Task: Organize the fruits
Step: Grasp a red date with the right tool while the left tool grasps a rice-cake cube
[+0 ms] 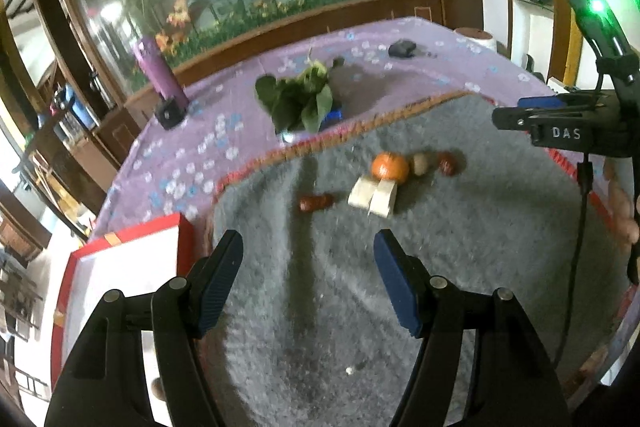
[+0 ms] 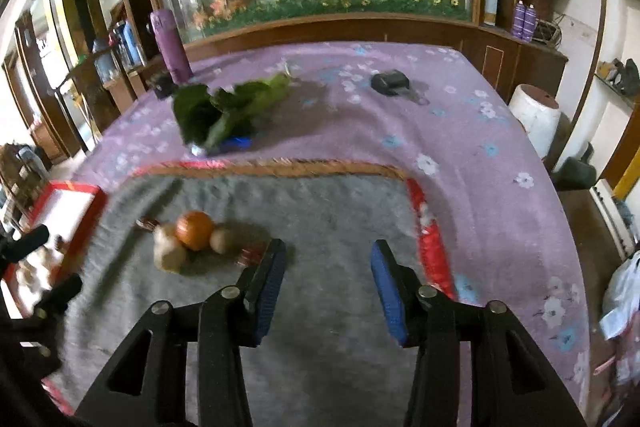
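— Both empty? 
— Yes, the left gripper (image 1: pixel 308 283) and right gripper (image 2: pixel 326 289) are spread wide over the grey mat (image 1: pixel 460 267). 
— The fruit? 
— Ahead of the left one: the orange (image 1: pixel 390 166) touching pale blocks (image 1: pixel 373 195). I'd come down straight, avoiding those.

Grey shaggy mat (image 1: pixel 460 267) edged in red and tan trim; beneath it a lilac cloth (image 2: pixel 460 131) printed with small white and pale-blue flowers. On the mat: an orange fruit (image 1: pixel 390 166), a tan-brown fruit (image 1: pixel 421 163), two dark reddish-brown fruits (image 1: pixel 447 163) (image 1: pixel 316 202), and cream-white pieces (image 1: pixel 374 195); at its corner, a red-rimmed box (image 1: pixel 120 267) with a white inside. Elsewhere: dark green leaves (image 2: pixel 216 115) over a bright blue item, a purple bottle (image 2: pixel 172 45), a black object (image 2: pixel 390 82), and black grippers with blue pads (image 1: pixel 400 291) (image 2: pixel 388 299).
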Demonstrator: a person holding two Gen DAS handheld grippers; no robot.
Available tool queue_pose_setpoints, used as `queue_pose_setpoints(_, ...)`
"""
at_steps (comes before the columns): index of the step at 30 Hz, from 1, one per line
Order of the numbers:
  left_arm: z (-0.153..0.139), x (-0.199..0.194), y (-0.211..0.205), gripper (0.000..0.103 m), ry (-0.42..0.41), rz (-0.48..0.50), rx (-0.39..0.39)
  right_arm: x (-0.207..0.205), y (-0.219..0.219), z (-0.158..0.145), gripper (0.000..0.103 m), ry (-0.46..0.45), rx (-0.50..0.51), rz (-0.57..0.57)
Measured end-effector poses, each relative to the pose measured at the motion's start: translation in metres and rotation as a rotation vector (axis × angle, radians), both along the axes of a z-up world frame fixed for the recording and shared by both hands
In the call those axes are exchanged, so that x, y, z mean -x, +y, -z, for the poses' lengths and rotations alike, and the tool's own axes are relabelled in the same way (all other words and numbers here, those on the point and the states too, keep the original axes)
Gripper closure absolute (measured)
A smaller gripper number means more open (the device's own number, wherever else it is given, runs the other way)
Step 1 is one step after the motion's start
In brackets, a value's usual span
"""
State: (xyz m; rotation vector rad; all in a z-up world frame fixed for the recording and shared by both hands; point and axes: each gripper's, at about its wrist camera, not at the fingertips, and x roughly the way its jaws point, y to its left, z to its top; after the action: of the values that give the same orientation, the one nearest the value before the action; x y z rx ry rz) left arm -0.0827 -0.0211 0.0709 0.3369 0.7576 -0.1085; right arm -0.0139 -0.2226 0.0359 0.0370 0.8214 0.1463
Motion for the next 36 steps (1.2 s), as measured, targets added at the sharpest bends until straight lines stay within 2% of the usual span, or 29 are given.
queue_pose_setpoints(7,0.006,-0.007,-0.003,0.036,0.046,0.033,0.074,-0.015,0.003,0.019,0.055,0.077,-0.069,-0.080)
queue_pose_setpoints(12,0.011,-0.015,-0.008,0.036,0.089,0.068,0.135,-0.025,0.022,0.027,0.055,0.128,-0.069,-0.145)
queue_pose_setpoints(21,0.027,-0.040,-0.016,0.037,0.170,0.094,0.217,-0.035,0.044,0.034,0.055,0.144,-0.050,-0.180)
queue_pose_setpoints(28,0.039,-0.052,-0.024,0.061,0.226,0.114,0.270,-0.037,0.051,0.038,0.056,0.119,-0.023,-0.188)
queue_pose_setpoints(30,0.042,-0.055,-0.026,0.064,0.234,0.119,0.282,-0.037,0.052,0.039,0.057,0.112,-0.014,-0.191)
queue_pose_setpoints(32,0.045,-0.059,-0.027,0.073,0.245,0.120,0.286,-0.037,0.052,0.039,0.058,0.106,-0.008,-0.191)
queue_pose_setpoints(36,0.047,-0.061,-0.031,0.076,0.255,0.141,0.290,-0.037,0.050,0.040,0.068,0.096,0.006,-0.189)
